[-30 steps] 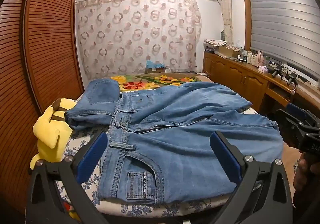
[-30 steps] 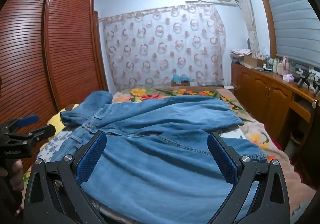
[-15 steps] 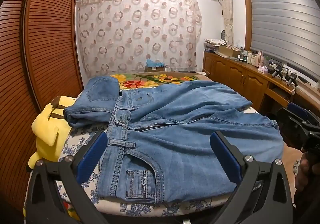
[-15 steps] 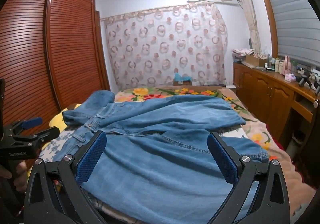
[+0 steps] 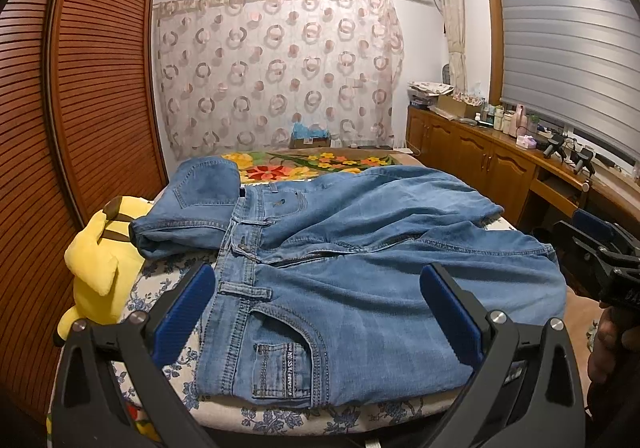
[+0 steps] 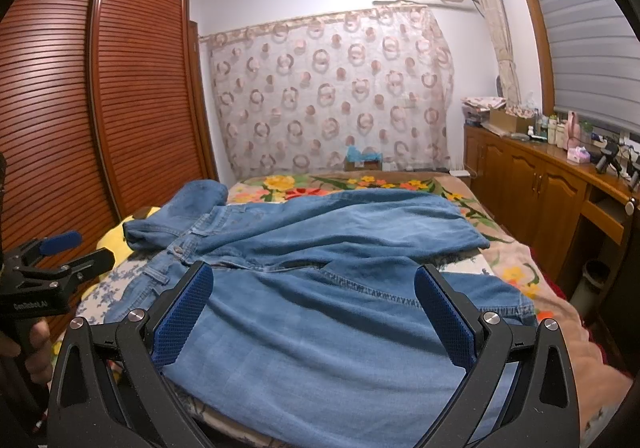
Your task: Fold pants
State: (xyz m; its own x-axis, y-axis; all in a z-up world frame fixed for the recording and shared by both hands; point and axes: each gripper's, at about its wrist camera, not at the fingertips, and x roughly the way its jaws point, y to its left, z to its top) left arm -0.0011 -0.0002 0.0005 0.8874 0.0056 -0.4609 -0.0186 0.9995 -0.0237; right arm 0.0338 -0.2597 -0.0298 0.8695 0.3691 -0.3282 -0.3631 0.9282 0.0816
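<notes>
Light blue jeans [image 5: 360, 260] lie spread across the near end of the bed, waistband to the left, legs running right; one part is folded back at the far left. They also show in the right wrist view [image 6: 320, 288]. My left gripper [image 5: 320, 304] is open and empty, held above the waist and front pocket. My right gripper [image 6: 316, 312] is open and empty, held above the near leg. Each gripper shows at the edge of the other's view, the right one [image 5: 600, 252] and the left one [image 6: 52, 260].
A yellow plush toy [image 5: 100, 260] lies at the bed's left edge against the slatted wardrobe [image 5: 80, 87]. A flowered blanket [image 5: 312, 163] covers the far bed. Wooden cabinets [image 5: 480, 163] with bottles run along the right wall.
Both grippers have drifted slightly; the left view has shifted a little so more of the plush toy shows. The jeans have not moved and both grippers stay open.
</notes>
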